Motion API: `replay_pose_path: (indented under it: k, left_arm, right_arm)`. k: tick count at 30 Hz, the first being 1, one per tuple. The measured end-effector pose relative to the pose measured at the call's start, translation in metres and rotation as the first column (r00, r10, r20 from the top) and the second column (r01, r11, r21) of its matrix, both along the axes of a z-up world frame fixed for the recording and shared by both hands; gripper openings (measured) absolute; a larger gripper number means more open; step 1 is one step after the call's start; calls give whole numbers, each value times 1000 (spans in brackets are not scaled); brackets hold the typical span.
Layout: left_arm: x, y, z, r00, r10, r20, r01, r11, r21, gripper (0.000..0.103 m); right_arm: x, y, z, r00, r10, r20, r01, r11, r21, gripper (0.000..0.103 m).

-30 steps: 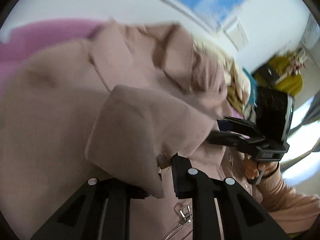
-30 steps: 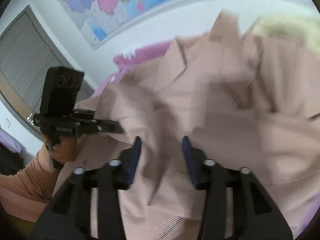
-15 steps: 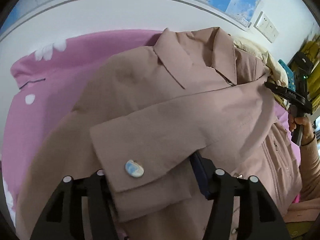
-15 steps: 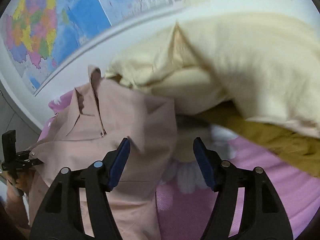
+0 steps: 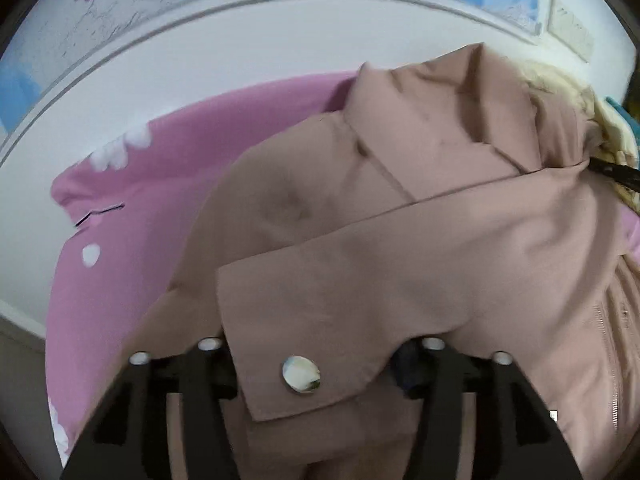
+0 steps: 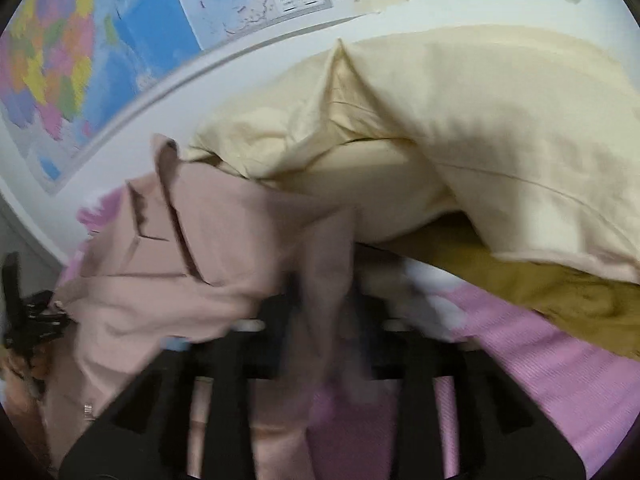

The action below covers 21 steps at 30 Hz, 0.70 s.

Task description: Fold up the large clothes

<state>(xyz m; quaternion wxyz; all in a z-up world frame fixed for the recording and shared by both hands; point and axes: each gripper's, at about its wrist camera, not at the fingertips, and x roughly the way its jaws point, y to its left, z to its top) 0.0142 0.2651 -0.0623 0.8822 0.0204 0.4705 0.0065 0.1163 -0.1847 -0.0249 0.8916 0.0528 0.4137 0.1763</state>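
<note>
Item: pink jacket (image 5: 420,240), soft, limp cloth on the bed (image 5: 132,216). My left hand-held gripper (image 5: 316,356) straddles its buttoned cuff (image 5: 296,360) (grip unclear). My right hand-held gripper (image 6: 320,320) pinches a jacket fold; best held by hems.

Left wrist view: a dusty-pink fabric jacket (image 5: 400,240) lies on a pink bedsheet with white patches (image 5: 140,220), collar toward the far white wall (image 5: 280,40). Its cuffed sleeve (image 5: 360,280) is folded across the jacket front, the cuff's round pearly button (image 5: 301,374) nearest the camera. The cuff drapes between the spread fingers of the left gripper (image 5: 316,356).

Right wrist view: the jacket (image 6: 224,240) lies left. A cream fabric bundle (image 6: 440,140) sits behind and right, touching the collar, atop a mustard-yellow cloth (image 6: 540,292). The bedsheet (image 6: 560,380) lies in front. A jacket fold runs between the fingers of the right gripper (image 6: 324,320), which are blurred. A paper wall map (image 6: 100,60) hangs behind.
</note>
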Motion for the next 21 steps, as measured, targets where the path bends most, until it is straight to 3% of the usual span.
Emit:
replay_pose_path:
  k: [4, 7, 10, 15, 18, 21]
  left_arm:
    - [-24, 14, 15, 999, 8, 41, -6, 998, -56, 67]
    - [-59, 24, 35, 993, 22, 115, -19, 999, -29, 71]
    - [-90, 34, 52, 984, 65, 165, -69, 997, 17, 74]
    - [-138, 62, 69, 966, 165, 199, -180, 982, 59, 76]
    - [-166, 83, 71, 956, 225, 187, -239, 969, 54, 78]
    - [-190, 97, 65, 954, 254, 162, -266, 962, 59, 78]
  right_arm:
    - [-44, 10, 28, 990, 15, 138, -8, 999, -49, 48]
    - [-72, 37, 41, 974, 130, 185, -119, 991, -67, 54]
    - [-91, 90, 36, 920, 369, 130, -362, 929, -77, 58]
    - [-108, 183, 4, 795, 605, 34, -592, 788, -171, 58]
    - [-100, 208, -20, 780, 622, -62, -623, 764, -170, 57]
    - [-103, 207, -20, 786, 616, -61, -616, 771, -160, 58]
